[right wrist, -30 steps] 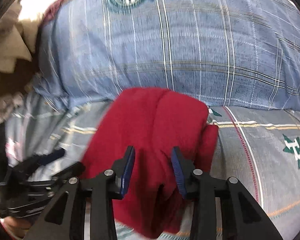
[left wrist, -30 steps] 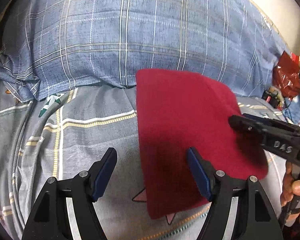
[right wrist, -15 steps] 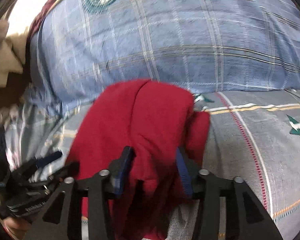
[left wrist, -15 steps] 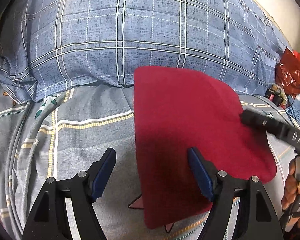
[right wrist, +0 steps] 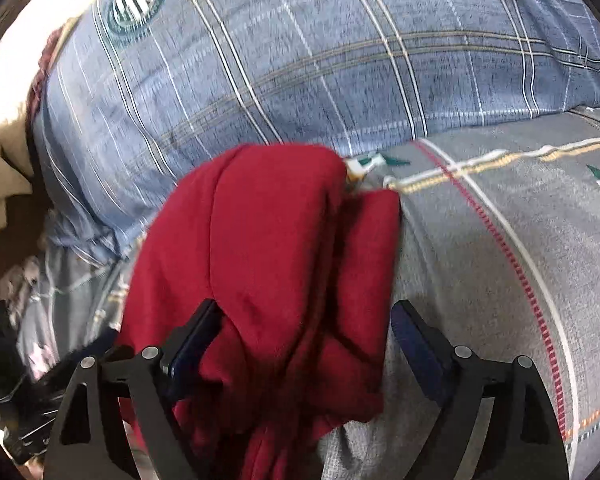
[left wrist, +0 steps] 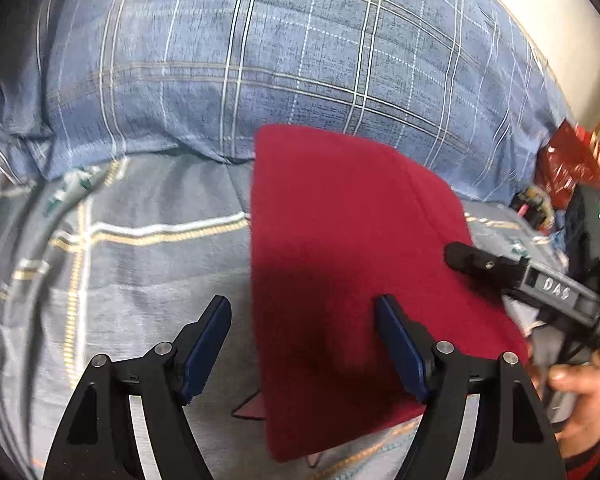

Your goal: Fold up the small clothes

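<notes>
A red cloth (left wrist: 340, 248) lies folded on the grey bedspread (left wrist: 140, 272) in front of a blue plaid pillow (left wrist: 260, 60). My left gripper (left wrist: 304, 344) is open above the cloth's left edge, one finger on each side of that edge. My right gripper (left wrist: 460, 258) shows from the side at the cloth's right edge. In the right wrist view the cloth (right wrist: 268, 260) is bunched between the right gripper's (right wrist: 304, 336) wide-open fingers, which do not clamp it. The left gripper's body sits dark at the bottom left of that view.
The blue plaid pillow (right wrist: 320, 60) blocks the far side. Red packaging (left wrist: 572, 164) and small clutter lie at the far right of the bed. Beige fabric (right wrist: 0, 176) is heaped at the left. Grey patterned bedspread (right wrist: 500, 280) stretches to the right.
My right gripper has opened wide; it was shut on the red cloth half a second ago. The cloth now sits loose between its fingers. My left gripper stays open, nearly still.
</notes>
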The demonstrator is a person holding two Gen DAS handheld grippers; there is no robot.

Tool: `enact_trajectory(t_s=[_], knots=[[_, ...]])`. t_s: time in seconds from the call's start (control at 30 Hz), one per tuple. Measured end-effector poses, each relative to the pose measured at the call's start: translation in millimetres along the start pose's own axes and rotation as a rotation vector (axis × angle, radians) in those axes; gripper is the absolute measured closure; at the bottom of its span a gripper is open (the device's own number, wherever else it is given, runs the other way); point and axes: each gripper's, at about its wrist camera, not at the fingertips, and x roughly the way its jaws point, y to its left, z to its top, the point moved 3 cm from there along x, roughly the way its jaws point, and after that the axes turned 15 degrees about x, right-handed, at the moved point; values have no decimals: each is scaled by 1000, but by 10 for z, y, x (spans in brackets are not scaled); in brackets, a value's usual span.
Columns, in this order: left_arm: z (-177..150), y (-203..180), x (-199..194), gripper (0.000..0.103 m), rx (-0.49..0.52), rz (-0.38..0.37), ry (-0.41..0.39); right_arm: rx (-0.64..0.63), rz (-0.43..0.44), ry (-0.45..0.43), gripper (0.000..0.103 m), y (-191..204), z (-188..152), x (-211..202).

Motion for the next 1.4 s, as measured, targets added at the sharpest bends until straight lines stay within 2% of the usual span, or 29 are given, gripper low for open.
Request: enact_trajectory(t_s=[0.2, 0.5, 0.6, 0.67, 0.73, 0.77, 0.83, 0.9, 0.97, 1.03, 1.13, 1.2, 1.3, 1.4], knots=[[-5, 35, 108, 22, -15, -11, -1, 51, 55, 23, 12, -43, 13, 108], [17, 126, 271, 15, -68, -42, 7, 2, 67, 12, 12, 81, -11, 174], [25, 142, 302, 15, -75, -40, 6, -34, 64, 6, 15, 136, -35, 209], [23, 158, 319, 16, -85, -46, 3, -68, 55, -1, 22, 179, -55, 223], [18, 154, 325, 25, -92, -67, 2, -83, 54, -5, 28, 208, -68, 219], [22, 147, 322, 33, -95, -93, 0, -88, 52, -7, 30, 218, -72, 218], [35, 136, 279, 39, -75, -72, -5, -99, 50, -12, 35, 244, -90, 209], [45, 130, 213, 52, -68, -60, -14, -111, 45, -27, 40, 287, -110, 169], [60, 110, 49, 57, -71, -79, -34, -124, 50, -42, 47, 342, -131, 92], [51, 50, -202, 58, -44, -76, -68, -130, 63, -42, 51, 397, -155, 12], [-90, 5, -534, 58, -18, -61, -74, -168, 89, -37, 53, 540, -286, -195], [-261, -1, -734, 58, -21, -43, -50, -214, 97, -23, 53, 655, -411, -343], [-540, -10, -912, 57, -24, -11, -14, -207, 144, 10, 53, 696, -658, -485], [-884, 10, -886, 55, -47, 17, 70, -203, 141, 101, 48, 633, -953, -421]])
